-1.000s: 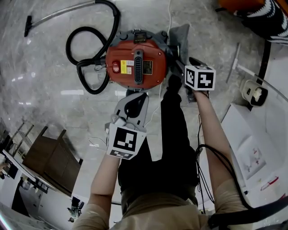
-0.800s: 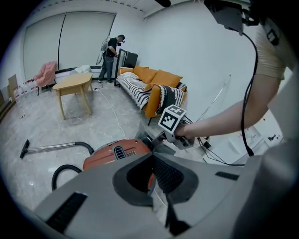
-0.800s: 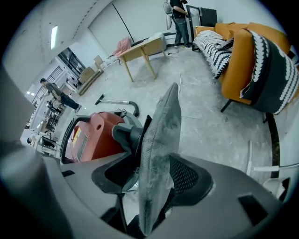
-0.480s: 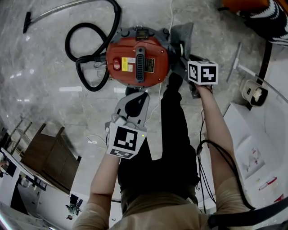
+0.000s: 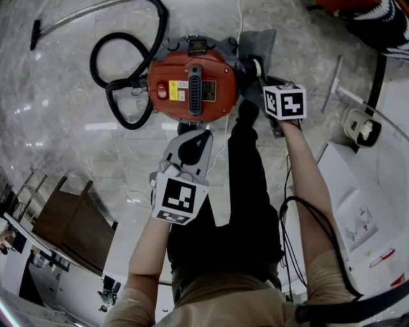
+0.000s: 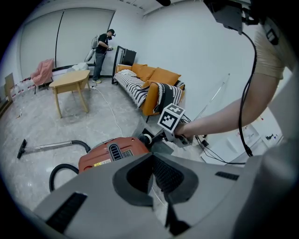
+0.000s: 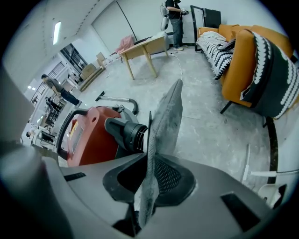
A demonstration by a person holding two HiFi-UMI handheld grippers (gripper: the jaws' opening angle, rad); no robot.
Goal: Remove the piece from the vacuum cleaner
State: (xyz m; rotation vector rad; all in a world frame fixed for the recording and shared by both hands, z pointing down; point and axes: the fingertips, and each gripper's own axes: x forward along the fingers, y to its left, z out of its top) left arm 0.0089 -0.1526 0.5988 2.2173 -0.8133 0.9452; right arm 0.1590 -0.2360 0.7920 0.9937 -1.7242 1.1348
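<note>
A red vacuum cleaner (image 5: pixel 188 86) stands on the marble floor with its black hose (image 5: pixel 118 70) looped at its left. A grey fabric piece (image 5: pixel 261 45) hangs at the black port (image 7: pixel 126 133) on the vacuum's right side. My right gripper (image 5: pixel 259 76) reaches down to it. Its jaws have just been closing, and the pads now press on the grey piece (image 7: pixel 166 126), which stands edge-on between them. My left gripper (image 5: pixel 190 142) hovers nearer me, below the vacuum in the head view, shut with nothing in it. From the left gripper view I see the vacuum (image 6: pixel 112 154) and the right gripper (image 6: pixel 156 138).
A metal wand (image 5: pixel 77 16) lies at the far left. An orange sofa (image 7: pixel 252 60) and a wooden table (image 7: pixel 145 49) stand beyond the vacuum. White gear (image 5: pixel 361 131) and cables sit at my right, dark wooden furniture (image 5: pixel 70 223) at my left. A person (image 6: pixel 100 51) stands far off.
The right gripper's jaws have closed on the grey piece, and the gripper has edged slightly toward the vacuum's port. The left gripper has stayed where it was.
</note>
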